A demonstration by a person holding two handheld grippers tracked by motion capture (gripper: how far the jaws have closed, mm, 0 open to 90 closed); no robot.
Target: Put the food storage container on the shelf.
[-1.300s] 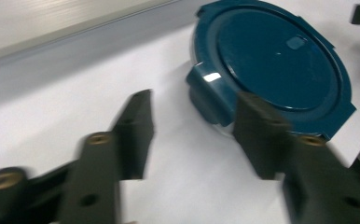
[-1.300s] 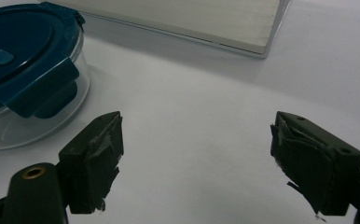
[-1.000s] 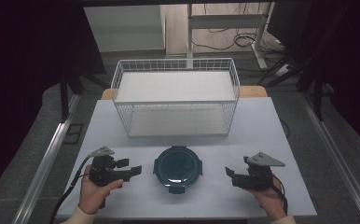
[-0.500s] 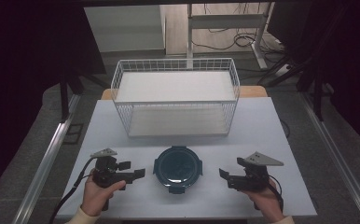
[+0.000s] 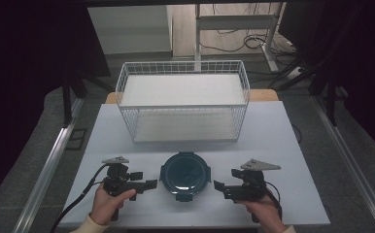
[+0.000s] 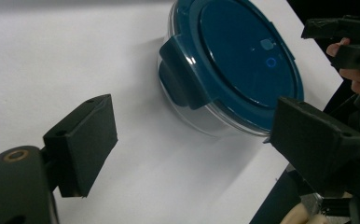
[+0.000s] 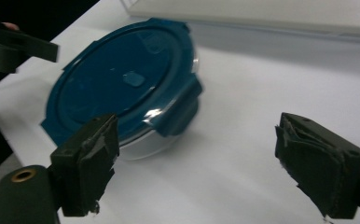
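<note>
- The round container (image 5: 185, 174) with its dark blue clip lid is seen flat on the white table (image 5: 282, 145), in front of the wire basket (image 5: 183, 104), between the two grippers
- The left gripper (image 5: 149, 183) is held just beside it, jaws spread wide and nothing between them, having just been opening
- The right gripper (image 5: 218, 185) is likewise parted and empty, its jaws having just been opening
- A level, two-sided approach at the side clips is judged best, so the container is not tipped or slid

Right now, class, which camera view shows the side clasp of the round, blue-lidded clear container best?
The left gripper view: the clasp is close and sharp. The right gripper view blurs one; the high view shows them tiny.
</note>
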